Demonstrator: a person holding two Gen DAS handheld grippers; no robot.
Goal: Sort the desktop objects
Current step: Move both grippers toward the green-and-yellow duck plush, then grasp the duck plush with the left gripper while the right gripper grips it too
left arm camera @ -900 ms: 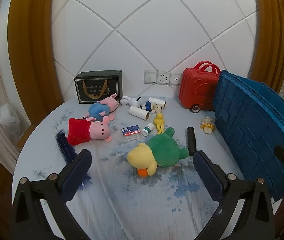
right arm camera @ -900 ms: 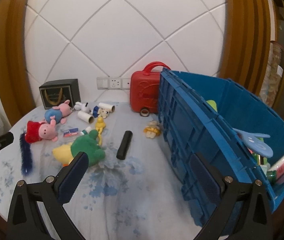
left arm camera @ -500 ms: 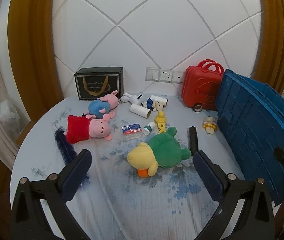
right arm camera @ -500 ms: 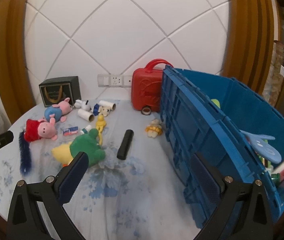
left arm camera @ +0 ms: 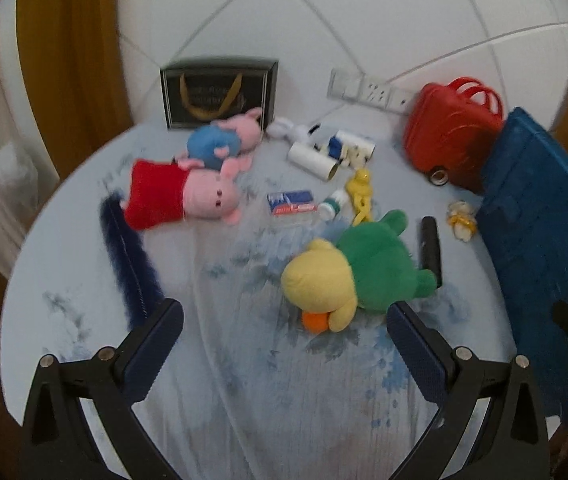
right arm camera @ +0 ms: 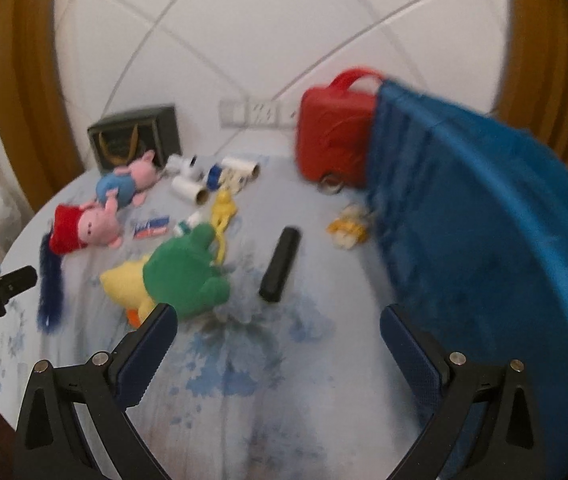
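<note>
Toys scattered on surface (left arm camera: 244, 380), crate (right arm camera: 503, 240) at right edge. Approach step: both grippers, left (left arm camera: 284, 340) and right (right arm camera: 278, 344), jaws wide, empty. Nearest: duck plush (left arm camera: 357, 276), black tube (right arm camera: 280, 264). Next: descend, straddle one, close.

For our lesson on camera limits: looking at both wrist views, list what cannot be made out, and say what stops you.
- Blue crate contents: right wrist view, motion blur and its wall hide the inside.
- Blue crate, left wrist view: only the outer wall shows, cut off by the edge.
- Black gift box lettering: blurred, too small.
- Small card print: unreadable.
- Black cylinder: its near end sits behind the green plush.
</note>
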